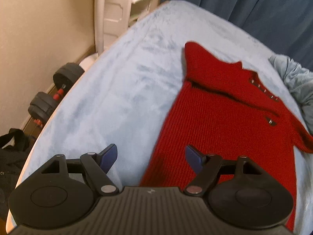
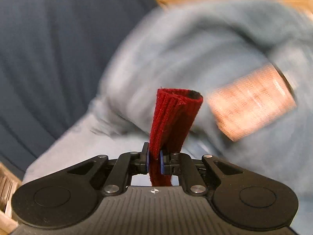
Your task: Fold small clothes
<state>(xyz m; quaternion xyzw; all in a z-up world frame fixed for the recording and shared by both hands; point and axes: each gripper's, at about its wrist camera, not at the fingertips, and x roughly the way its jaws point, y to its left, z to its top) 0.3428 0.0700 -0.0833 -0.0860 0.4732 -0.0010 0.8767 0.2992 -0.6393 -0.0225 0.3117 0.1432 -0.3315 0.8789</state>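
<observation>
A red knit sweater (image 1: 225,117) lies spread on the light blue blanket (image 1: 117,90), its buttoned neck toward the far right. My left gripper (image 1: 152,159) is open and empty, low over the sweater's left hem edge, its right finger over the knit. My right gripper (image 2: 154,161) is shut on a red knit cuff or sleeve end (image 2: 174,117), which stands up from between the pads. The rest of that sleeve is hidden below the gripper.
A crumpled pale blue garment (image 1: 295,84) lies at the blanket's far right. A folded pink-checked cloth (image 2: 252,105) lies on the blanket in the right wrist view. Dumbbells (image 1: 52,96) and a black bag (image 1: 11,152) sit on the floor at left. Dark blue curtains (image 1: 244,2) hang behind.
</observation>
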